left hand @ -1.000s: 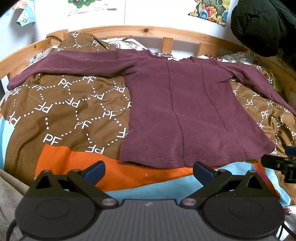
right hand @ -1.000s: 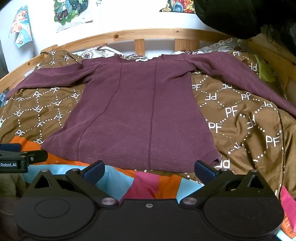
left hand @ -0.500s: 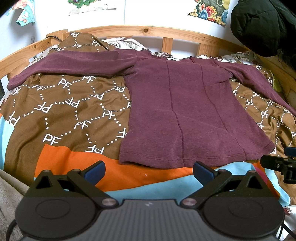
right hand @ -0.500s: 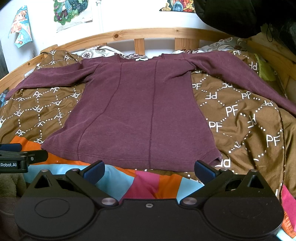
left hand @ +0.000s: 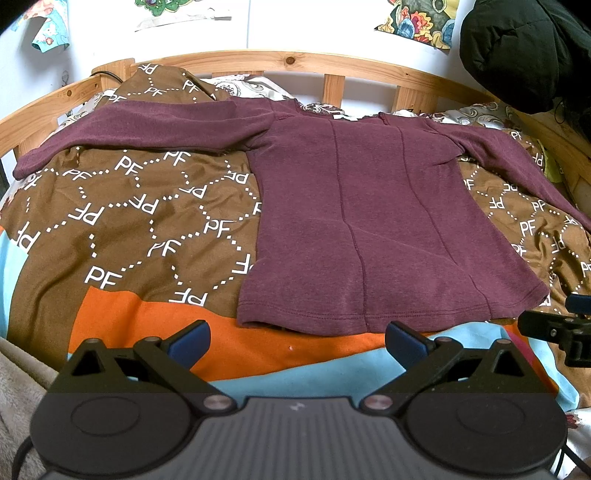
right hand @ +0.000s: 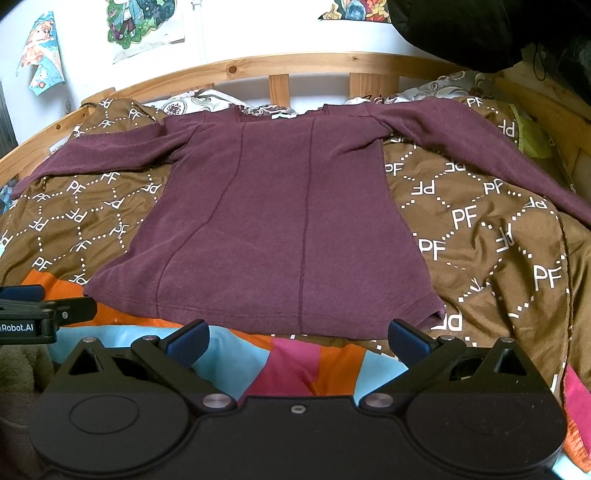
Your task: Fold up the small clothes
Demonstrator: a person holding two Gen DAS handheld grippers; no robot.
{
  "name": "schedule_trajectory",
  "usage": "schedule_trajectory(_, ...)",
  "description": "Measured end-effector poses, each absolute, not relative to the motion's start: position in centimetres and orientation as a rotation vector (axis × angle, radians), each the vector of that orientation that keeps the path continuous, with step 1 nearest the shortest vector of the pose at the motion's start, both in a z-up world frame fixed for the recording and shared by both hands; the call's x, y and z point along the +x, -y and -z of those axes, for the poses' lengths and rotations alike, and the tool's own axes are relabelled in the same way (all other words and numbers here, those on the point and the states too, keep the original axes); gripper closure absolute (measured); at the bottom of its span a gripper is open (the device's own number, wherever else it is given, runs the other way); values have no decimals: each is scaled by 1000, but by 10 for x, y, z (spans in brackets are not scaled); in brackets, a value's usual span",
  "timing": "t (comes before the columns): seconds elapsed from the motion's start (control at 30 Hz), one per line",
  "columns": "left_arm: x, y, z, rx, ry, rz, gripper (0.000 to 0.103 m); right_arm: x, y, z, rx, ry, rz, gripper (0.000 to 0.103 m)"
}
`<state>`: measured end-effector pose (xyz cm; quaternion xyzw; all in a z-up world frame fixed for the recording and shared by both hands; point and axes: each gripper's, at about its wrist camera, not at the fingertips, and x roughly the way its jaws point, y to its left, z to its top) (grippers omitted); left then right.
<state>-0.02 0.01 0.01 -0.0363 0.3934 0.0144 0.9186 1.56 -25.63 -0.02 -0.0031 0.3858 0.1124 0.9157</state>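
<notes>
1. Left wrist view: a bed with a curved wooden frame stands against a white wall with colourful paper pictures stuck on it. A dark bulky garment hangs at the upper right. The bed is covered by a brown quilt printed with white "PF" letters, with orange and light blue patches near the front edge.
2. Same view: a maroon long-sleeved top lies flat on the quilt, hem towards the camera, neckline towards the frame, both sleeves spread out sideways. Two seams run down its body. The left claw stands wide and empty just short of the hem. The right claw shows at the right edge.
3. Right wrist view: the same frame, wall and quilt. The top lies centred, its hem just beyond the right claw, which stands wide, holding nothing. The left claw reaches in at the left edge, near the hem's corner.
</notes>
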Motion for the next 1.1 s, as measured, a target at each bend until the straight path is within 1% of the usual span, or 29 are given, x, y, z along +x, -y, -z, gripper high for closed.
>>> schedule_trajectory(1.1,0,0,0,-76,-810,-29,1,19,258,0,4,-801,-236,0)
